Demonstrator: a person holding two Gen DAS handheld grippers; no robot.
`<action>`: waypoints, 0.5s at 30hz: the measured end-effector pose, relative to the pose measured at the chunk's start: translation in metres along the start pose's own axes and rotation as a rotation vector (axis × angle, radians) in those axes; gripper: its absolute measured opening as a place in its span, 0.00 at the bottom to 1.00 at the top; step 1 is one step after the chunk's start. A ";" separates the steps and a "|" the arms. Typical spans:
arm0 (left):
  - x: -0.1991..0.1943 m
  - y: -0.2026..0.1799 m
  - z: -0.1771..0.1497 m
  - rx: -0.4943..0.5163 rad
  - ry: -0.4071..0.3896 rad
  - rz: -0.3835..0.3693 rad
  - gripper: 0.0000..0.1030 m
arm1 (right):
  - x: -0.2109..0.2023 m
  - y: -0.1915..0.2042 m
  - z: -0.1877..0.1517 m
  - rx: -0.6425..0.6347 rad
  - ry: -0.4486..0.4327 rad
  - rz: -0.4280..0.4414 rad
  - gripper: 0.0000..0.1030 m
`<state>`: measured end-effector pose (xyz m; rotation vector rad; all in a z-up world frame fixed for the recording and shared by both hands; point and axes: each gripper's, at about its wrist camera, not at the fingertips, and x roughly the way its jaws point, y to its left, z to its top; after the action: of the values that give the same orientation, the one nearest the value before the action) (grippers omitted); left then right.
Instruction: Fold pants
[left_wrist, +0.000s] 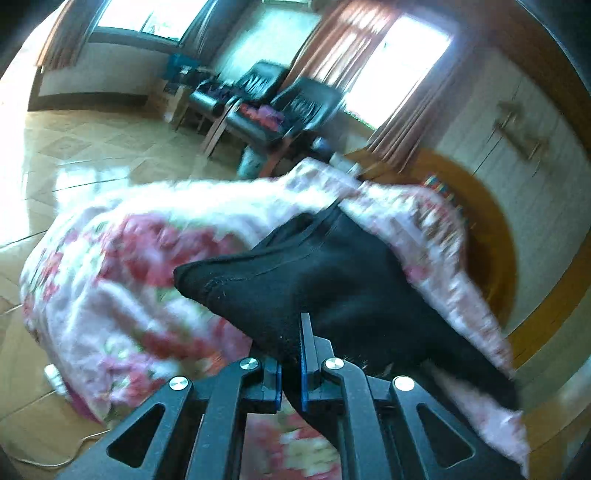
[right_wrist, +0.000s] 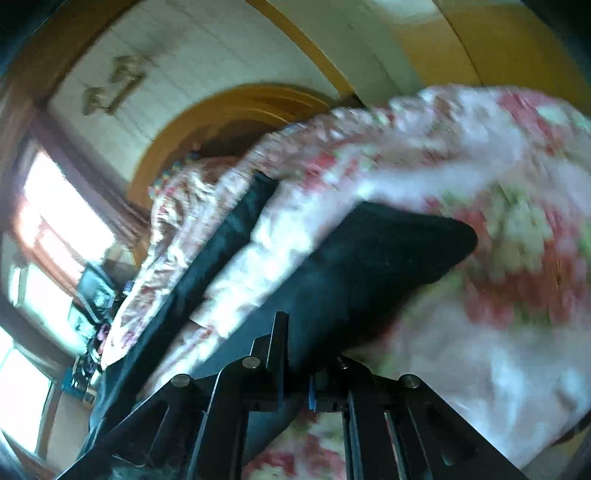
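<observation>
Gripping one corner of the black pants (left_wrist: 332, 273) in my left tongs (left_wrist: 291, 354), I am pinching the cloth tight between nearly shut jaws so the edge lifts clear of the floral blanket (left_wrist: 122, 266) on the bed. From this corner the garment is running away toward the far side of the bed, its long axis stretching ahead of me. My right tongs (right_wrist: 295, 354) are clamping the other corner of the pants in the same narrow way, probably to keep the edge taut between both hands for a fold. A dark strip is trailing off left.
</observation>
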<state>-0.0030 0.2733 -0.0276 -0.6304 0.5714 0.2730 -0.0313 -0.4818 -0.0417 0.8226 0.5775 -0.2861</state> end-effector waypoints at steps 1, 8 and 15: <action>0.005 0.001 -0.003 0.005 0.024 0.029 0.12 | 0.007 -0.005 -0.001 0.010 0.022 -0.029 0.09; -0.012 0.032 -0.003 -0.223 -0.011 0.181 0.34 | -0.011 -0.024 0.007 0.105 -0.069 -0.093 0.25; -0.023 -0.017 -0.005 -0.072 -0.080 0.136 0.40 | -0.062 0.026 0.016 -0.156 -0.355 -0.219 0.54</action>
<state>-0.0166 0.2556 -0.0095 -0.6478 0.5306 0.4465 -0.0639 -0.4758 0.0192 0.5405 0.3498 -0.5673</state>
